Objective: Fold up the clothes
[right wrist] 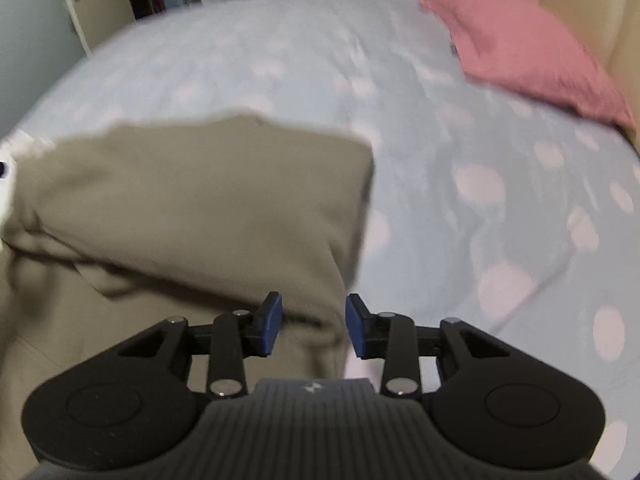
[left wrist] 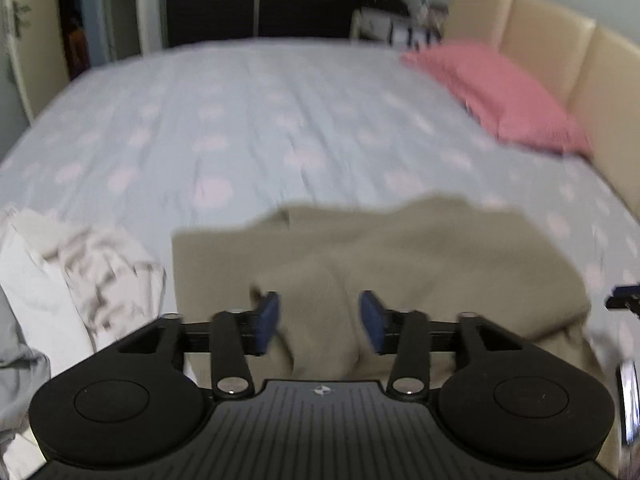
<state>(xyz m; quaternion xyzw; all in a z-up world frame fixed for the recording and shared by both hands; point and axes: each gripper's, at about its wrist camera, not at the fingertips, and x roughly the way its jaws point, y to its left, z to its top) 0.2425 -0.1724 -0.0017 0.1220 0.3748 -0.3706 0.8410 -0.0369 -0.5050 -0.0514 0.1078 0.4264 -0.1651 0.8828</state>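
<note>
A khaki garment (left wrist: 400, 256) lies partly folded on the near part of the bed; it also shows in the right wrist view (right wrist: 192, 204). My left gripper (left wrist: 318, 322) is open, its blue pads on either side of a raised fold of the khaki cloth, not clamping it. My right gripper (right wrist: 314, 324) is open over the garment's right edge, with cloth between the pads but not pinched. Both views are motion-blurred.
The bed has a pale blue sheet with pink dots (left wrist: 260, 120). A pink pillow (left wrist: 508, 92) lies at the far right by a beige headboard (left wrist: 560, 48). A heap of white and grey clothes (left wrist: 60, 280) sits at the left.
</note>
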